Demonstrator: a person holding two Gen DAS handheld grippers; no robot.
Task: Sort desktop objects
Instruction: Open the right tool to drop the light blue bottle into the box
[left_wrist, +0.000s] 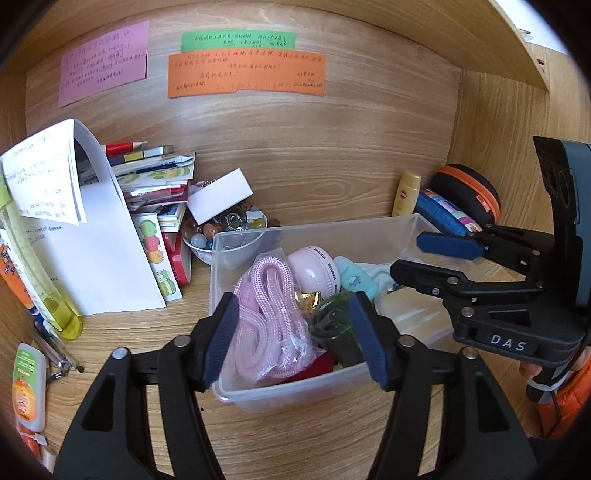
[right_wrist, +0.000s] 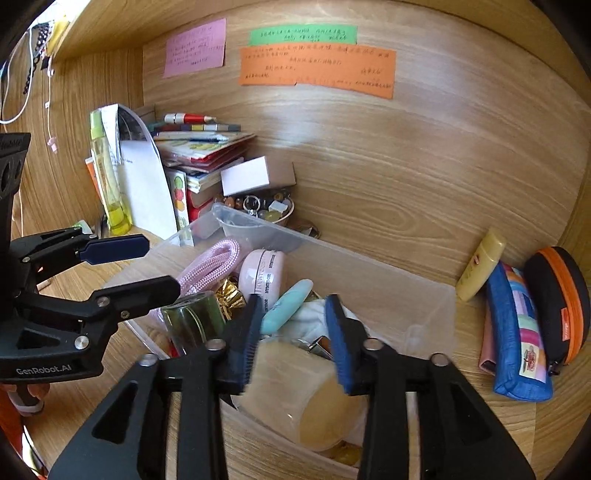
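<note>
I'm hovering both grippers over the clear bin (left_wrist: 236, 391), left gripper (left_wrist: 295, 339) gaping wide, empty. Right gripper (right_wrist: 295, 339) is spread wide too, the pink cord (right_wrist: 207, 266) sitting at its 10 o'clock.

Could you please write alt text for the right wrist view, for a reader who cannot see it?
The open right gripper hangs over a clear plastic bin of small items on a wooden desk; the left gripper, also open, reaches in from the left. Colored notes are stuck on the wall behind.
</note>
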